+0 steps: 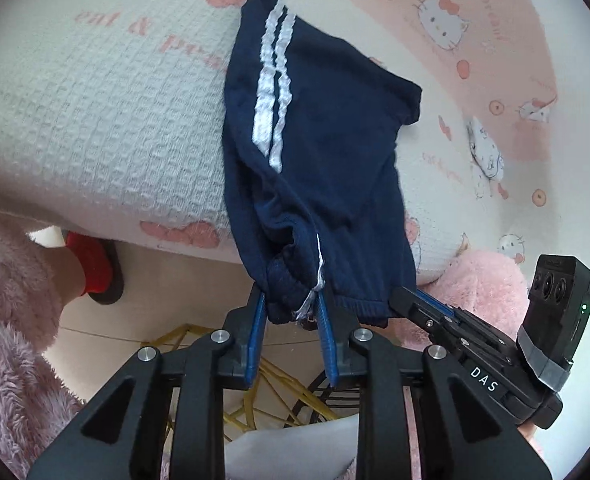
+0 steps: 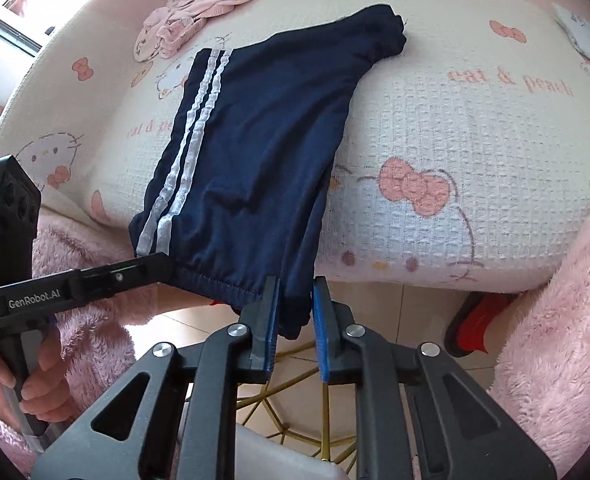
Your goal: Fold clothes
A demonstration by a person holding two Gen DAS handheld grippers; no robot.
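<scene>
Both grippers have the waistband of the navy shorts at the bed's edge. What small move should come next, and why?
Probably carry the waistband up and forward over the legs. The left gripper and right gripper each pinch a waistband corner of the navy shorts, which hangs off the blanket edge while the leg ends lie flat farther in.

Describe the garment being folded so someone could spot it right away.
On the white waffle-textured bedspread with pink cat prints, near its front edge, lie dark navy shorts. Both grippers pinch the waistband. Two white side stripes distinguish them from the crumpled pink printed garment behind.
</scene>
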